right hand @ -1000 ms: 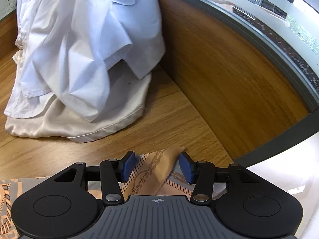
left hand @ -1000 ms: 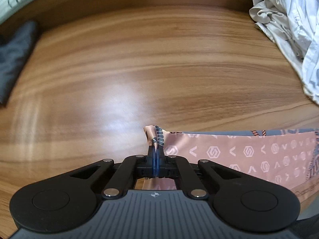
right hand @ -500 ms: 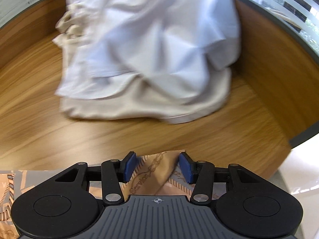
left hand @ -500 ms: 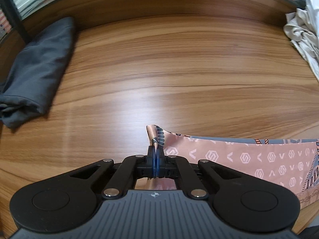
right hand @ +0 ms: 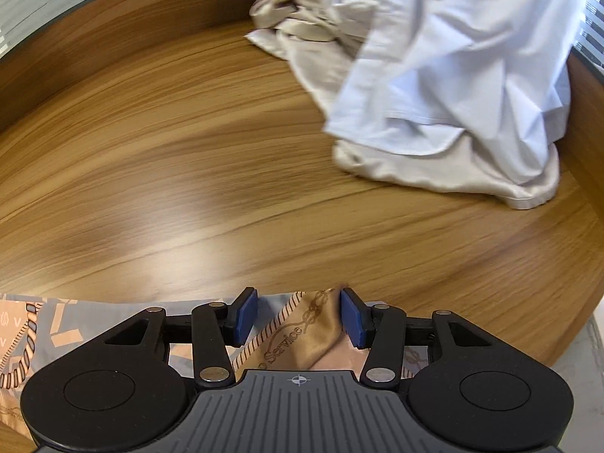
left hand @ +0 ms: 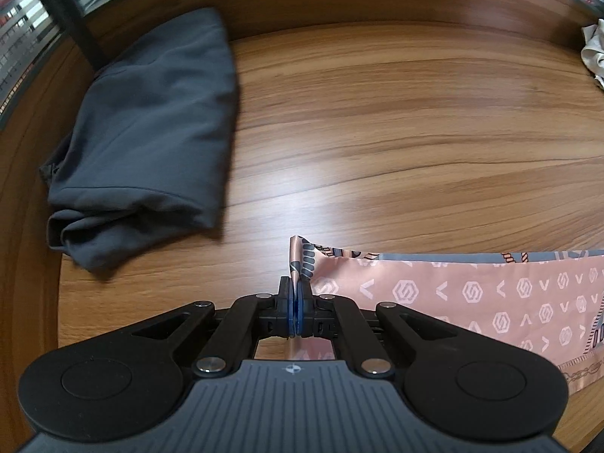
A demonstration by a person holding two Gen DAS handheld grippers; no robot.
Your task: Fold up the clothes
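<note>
The left gripper (left hand: 296, 304) pinches a corner of the pink scarf (left hand: 490, 302) tight — the scarf lies along the table's (left hand: 377, 113) near edge. The right gripper (right hand: 299, 315) is spread wide around another scarf corner.

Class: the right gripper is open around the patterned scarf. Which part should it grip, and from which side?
Probably the raised corner of the scarf, approached from the near table edge: it stands between the right gripper's open pads, mirroring the left gripper's pinch.
</note>
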